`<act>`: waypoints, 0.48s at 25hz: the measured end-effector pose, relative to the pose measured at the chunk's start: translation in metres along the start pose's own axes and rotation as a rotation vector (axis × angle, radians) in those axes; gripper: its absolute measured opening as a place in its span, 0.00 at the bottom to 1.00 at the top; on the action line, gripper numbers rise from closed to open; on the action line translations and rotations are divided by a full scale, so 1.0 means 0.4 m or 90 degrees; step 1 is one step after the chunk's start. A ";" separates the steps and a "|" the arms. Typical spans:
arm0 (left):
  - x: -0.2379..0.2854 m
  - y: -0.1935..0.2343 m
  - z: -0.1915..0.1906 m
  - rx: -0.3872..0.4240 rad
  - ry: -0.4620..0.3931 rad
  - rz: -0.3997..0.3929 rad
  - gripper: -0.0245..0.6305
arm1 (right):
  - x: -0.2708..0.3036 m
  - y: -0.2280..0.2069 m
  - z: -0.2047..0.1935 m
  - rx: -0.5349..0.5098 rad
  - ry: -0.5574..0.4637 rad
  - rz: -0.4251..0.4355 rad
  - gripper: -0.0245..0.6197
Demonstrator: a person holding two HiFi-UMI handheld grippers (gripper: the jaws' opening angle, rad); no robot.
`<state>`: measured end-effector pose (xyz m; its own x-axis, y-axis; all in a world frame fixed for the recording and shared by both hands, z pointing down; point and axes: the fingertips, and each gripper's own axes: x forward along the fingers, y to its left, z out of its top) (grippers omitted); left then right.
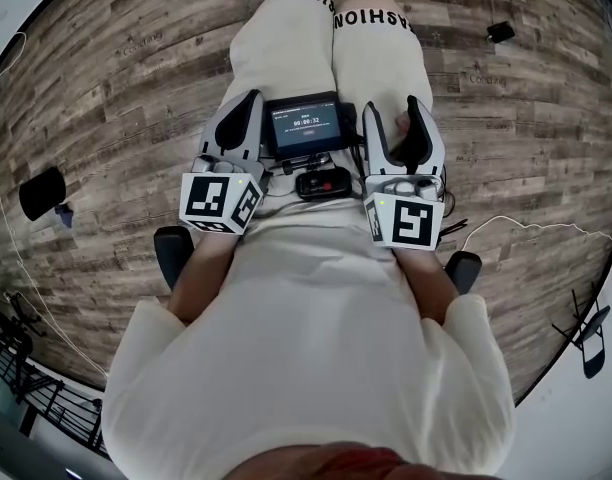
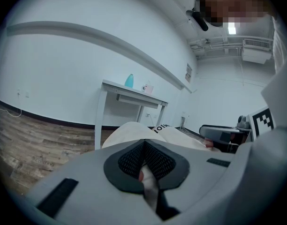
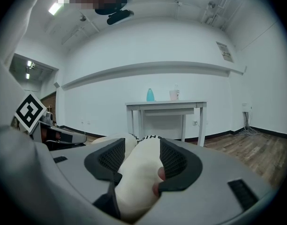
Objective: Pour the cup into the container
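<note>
Head view shows both grippers resting in a seated person's lap, level with each other, jaws pointing along the legs (image 1: 286, 48). The left gripper (image 1: 252, 98) has its jaws together; its own view shows the gripper (image 2: 144, 146) with the pads meeting at the tips. The right gripper (image 1: 394, 110) has its jaws apart; in its own view the gripper (image 3: 141, 156) shows a trouser leg through the gap between the pads, and whether a pad touches the cloth I cannot tell. Neither is clamped on anything.

Between the two grippers sits a screen (image 1: 306, 125), with a small black device (image 1: 323, 183) just behind it, nearer the body. A wood floor (image 1: 106, 88) lies to either side.

The cup (image 3: 174, 94) stands on a white table (image 3: 167, 104) well ahead of the right gripper's jaws, against the far wall, with a blue bottle (image 3: 150, 95) near it on its left. From the left gripper the same table (image 2: 134, 90) lies ahead, with the bottle (image 2: 129, 81) and the cup (image 2: 148, 88) on top, well apart from both tools.
</note>
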<state>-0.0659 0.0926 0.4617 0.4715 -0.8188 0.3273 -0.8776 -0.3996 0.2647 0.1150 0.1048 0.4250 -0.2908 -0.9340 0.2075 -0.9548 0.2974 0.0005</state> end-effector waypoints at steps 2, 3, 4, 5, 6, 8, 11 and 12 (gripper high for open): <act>0.001 -0.001 0.002 0.001 -0.002 -0.002 0.05 | 0.000 -0.002 -0.001 0.000 -0.001 -0.003 0.40; -0.001 -0.002 0.002 0.001 -0.003 -0.003 0.05 | -0.001 -0.002 -0.003 0.002 0.001 -0.004 0.40; -0.003 -0.002 0.003 0.001 -0.004 -0.004 0.05 | -0.002 -0.002 -0.006 0.002 0.003 -0.005 0.40; -0.004 -0.002 0.004 0.000 -0.005 -0.004 0.05 | -0.002 -0.001 -0.007 0.002 0.004 -0.005 0.40; -0.004 0.000 0.004 -0.001 -0.006 -0.003 0.05 | -0.001 -0.001 -0.008 0.000 0.004 -0.005 0.40; -0.002 0.003 0.002 -0.003 -0.005 0.001 0.05 | 0.002 -0.002 -0.007 0.001 0.003 -0.005 0.40; -0.002 0.007 -0.002 -0.006 -0.002 0.010 0.05 | 0.003 0.000 -0.004 0.006 0.005 -0.002 0.40; -0.002 0.008 -0.001 -0.006 -0.004 0.012 0.05 | 0.005 0.000 -0.004 0.005 0.005 0.000 0.40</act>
<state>-0.0691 0.0922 0.4627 0.4549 -0.8284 0.3269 -0.8853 -0.3809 0.2666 0.1144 0.1034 0.4271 -0.2902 -0.9323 0.2158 -0.9553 0.2956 -0.0075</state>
